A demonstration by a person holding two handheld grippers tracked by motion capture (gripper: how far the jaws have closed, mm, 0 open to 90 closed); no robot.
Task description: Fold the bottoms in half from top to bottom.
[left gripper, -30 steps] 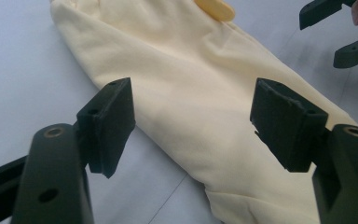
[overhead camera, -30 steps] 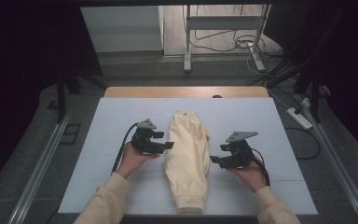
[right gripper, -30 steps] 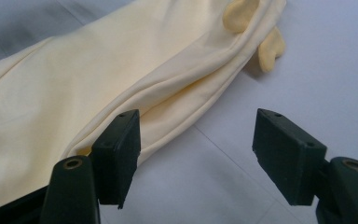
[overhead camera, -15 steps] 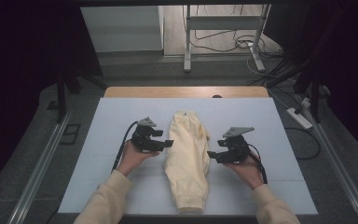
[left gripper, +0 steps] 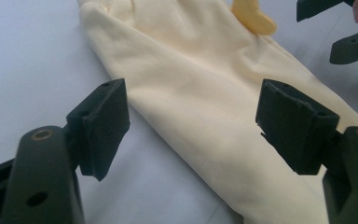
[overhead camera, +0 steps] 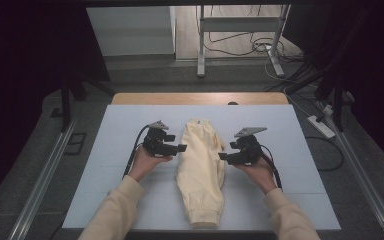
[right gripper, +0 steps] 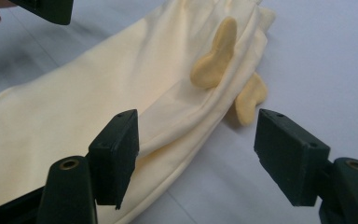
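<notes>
Your left gripper (overhead camera: 180, 148) and right gripper (overhead camera: 223, 156) flanked the folded cream trousers (overhead camera: 201, 172) on the white table (overhead camera: 300, 165) (both jaw pairs apart, the left's just opening, gripping nothing).

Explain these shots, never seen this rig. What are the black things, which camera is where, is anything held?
There is no robot arm here. A person sits at the table and holds a hand-held two-jaw tool in each hand: the left tool and the right tool, each with a trailing cable.

The wide picture comes from a fixed camera above the person's side, looking forward and down; the forearms in cream sleeves come in from the bottom. The two close-ups come from cameras riding on each tool, looking along its own black jaws.

On the white table cover lies a pale yellow pair of small trousers, folded lengthwise, with darker yellow drawstring tabs near the waistband.

Nothing is held. Both tools stand open, one on each side of the garment, pointing at it; the left tool's jaws have just been opening, with cloth ahead of them but not pinched.
</notes>
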